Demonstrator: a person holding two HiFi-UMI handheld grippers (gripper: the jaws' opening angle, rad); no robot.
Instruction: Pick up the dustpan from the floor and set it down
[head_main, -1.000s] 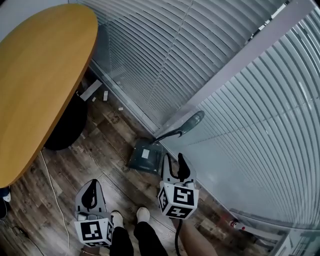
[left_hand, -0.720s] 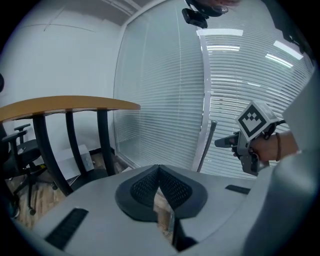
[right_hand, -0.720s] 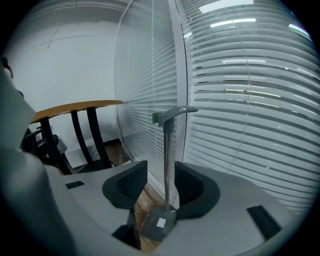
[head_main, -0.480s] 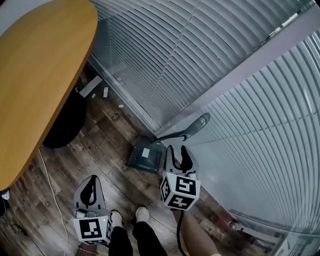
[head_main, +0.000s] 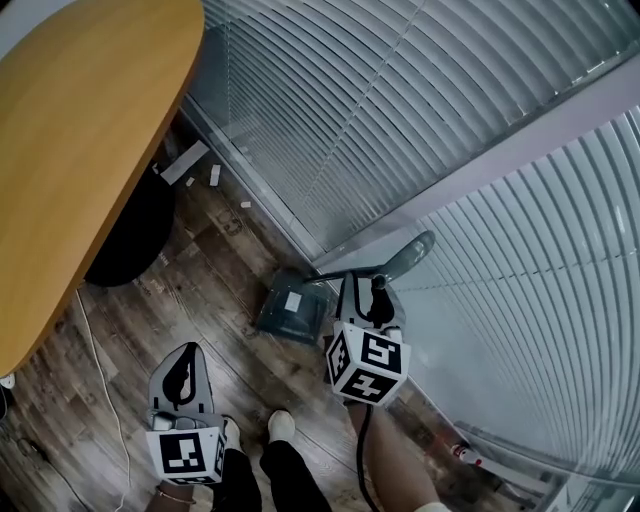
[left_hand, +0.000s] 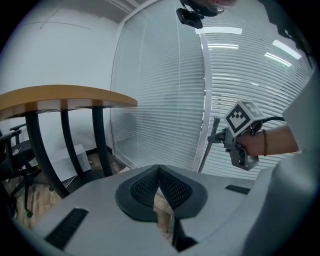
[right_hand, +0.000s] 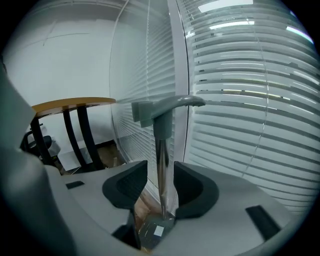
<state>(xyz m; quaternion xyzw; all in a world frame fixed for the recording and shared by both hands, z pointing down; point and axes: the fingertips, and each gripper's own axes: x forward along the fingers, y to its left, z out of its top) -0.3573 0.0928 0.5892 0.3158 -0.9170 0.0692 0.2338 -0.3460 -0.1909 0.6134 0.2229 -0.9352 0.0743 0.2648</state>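
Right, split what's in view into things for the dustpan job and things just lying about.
For the job:
- dustpan, standing on the floor by the blinds
- right gripper, open around the dustpan's upright handle

Just lying about:
- table
- white cable on the floor
- white scraps near the blinds
- left gripper, shut and empty

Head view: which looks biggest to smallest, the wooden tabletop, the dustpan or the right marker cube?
1. Wooden tabletop, by far.
2. Dustpan, counting its long handle.
3. Right marker cube; it nearly matches the dustpan's tray, but sits nearer the camera, so unsure.
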